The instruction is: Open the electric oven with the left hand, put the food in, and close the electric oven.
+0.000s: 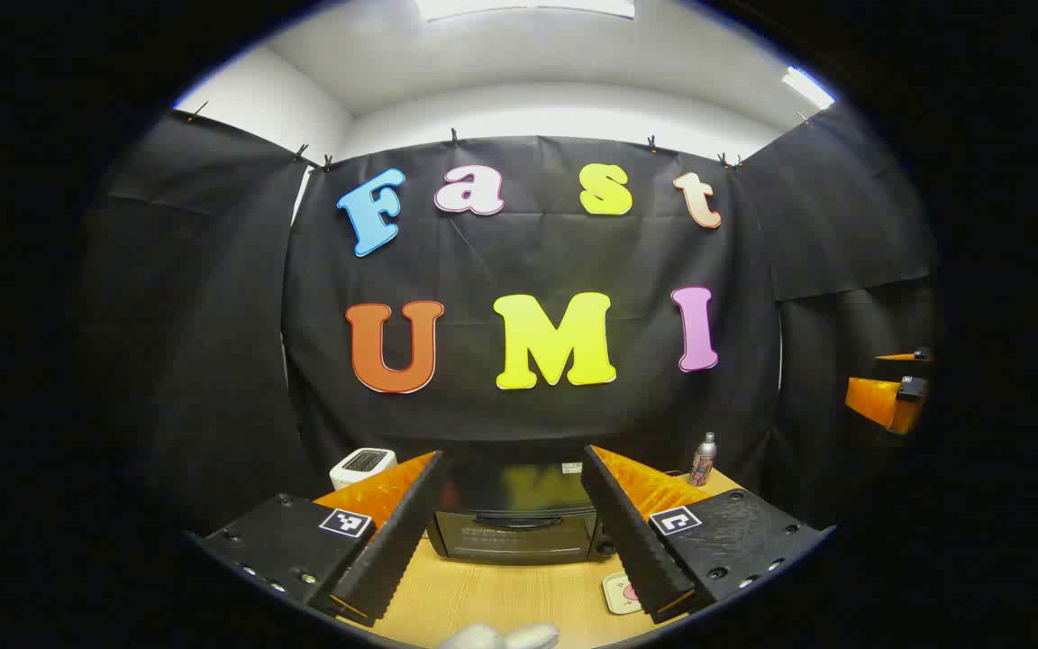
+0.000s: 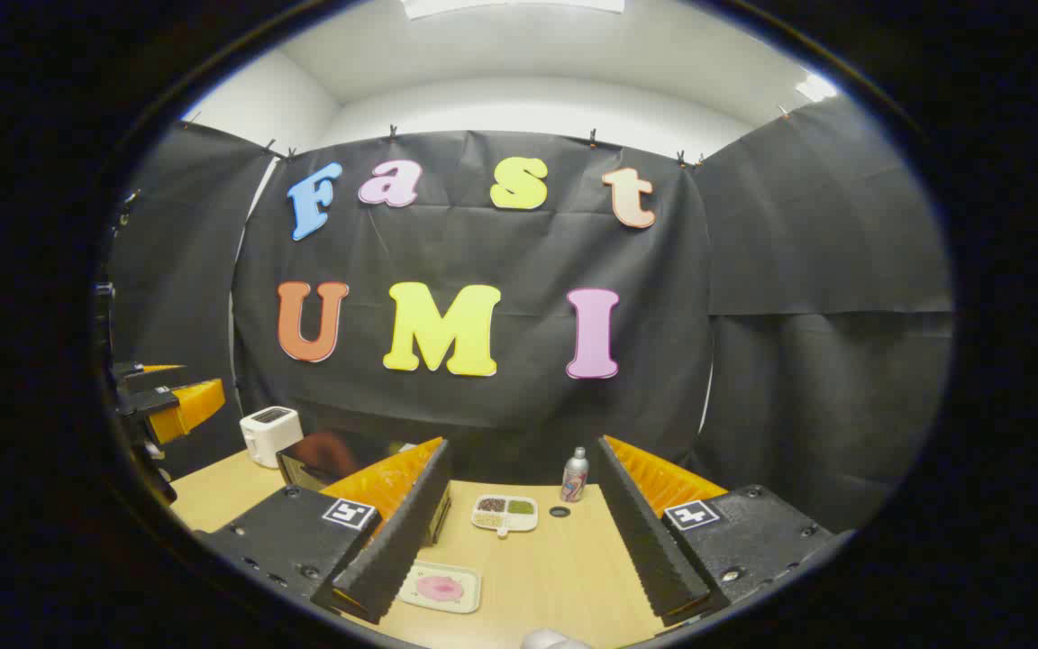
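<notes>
1. Left gripper (image 1: 512,523): jaws spread wide, nothing between them, held above the wooden table (image 1: 501,595). It also appears at the left edge of the right gripper view (image 2: 168,401), well apart from the other tool.

2. Right gripper (image 2: 519,532): jaws spread wide, holding nothing, raised over the table (image 2: 564,577). It also appears at the right edge of the left gripper view (image 1: 888,397).

3. Electric oven (image 1: 514,514): black, door shut, horizontal handle across the top of the glass front. In the left gripper view it stands at the back of the table against the booth wall, framed between that gripper's 2 fingers. In the right gripper view (image 2: 321,460) it sits at the left, partly hidden behind the left finger.

4. Food (image 2: 441,588): a pink piece lying on a pale rectangular plate (image 2: 469,595), on the table in front of the oven, near the right gripper's left finger. In the left gripper view the plate (image 1: 616,592) shows at the base of the right finger, mostly hidden.

5. Toaster (image 1: 362,465): white, at the back of the table, left of the oven.

6. Divided tray (image 2: 505,512): 3 compartments with dark, green and pale contents, mid-table, right of the oven.

7. Bottle (image 2: 575,476): silver, patterned label, upright, just beside the tray.

8. Small dark ring (image 2: 559,512): flat on the table between tray and bottle.
</notes>
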### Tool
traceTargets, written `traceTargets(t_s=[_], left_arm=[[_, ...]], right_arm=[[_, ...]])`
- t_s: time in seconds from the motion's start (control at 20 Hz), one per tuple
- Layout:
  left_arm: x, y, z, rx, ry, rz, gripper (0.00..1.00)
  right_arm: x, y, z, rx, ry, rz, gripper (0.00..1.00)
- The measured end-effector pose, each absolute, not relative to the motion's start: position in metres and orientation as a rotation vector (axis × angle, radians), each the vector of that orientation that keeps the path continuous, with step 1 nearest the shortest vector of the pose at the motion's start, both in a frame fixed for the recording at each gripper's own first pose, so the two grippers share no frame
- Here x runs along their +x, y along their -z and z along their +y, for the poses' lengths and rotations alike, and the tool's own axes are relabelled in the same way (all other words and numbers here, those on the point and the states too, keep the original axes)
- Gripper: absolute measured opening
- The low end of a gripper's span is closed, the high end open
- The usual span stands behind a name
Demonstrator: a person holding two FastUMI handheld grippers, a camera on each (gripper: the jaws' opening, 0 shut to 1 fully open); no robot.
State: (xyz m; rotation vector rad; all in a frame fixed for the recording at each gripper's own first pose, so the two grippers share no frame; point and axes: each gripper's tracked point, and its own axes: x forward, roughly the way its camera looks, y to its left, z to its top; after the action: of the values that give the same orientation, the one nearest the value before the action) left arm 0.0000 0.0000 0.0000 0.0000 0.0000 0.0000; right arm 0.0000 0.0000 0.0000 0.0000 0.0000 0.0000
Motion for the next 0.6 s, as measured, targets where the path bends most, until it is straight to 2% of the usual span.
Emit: traceTargets(t_s=[0.6], left_arm=[[0.0096, -0.0016, -0.0087, 0.048, 0.011, -0.012, 0.96]], right_arm=[[0.0038, -0.0046, -0.0019, -0.006, -0.013, -0.007, 1.00]])
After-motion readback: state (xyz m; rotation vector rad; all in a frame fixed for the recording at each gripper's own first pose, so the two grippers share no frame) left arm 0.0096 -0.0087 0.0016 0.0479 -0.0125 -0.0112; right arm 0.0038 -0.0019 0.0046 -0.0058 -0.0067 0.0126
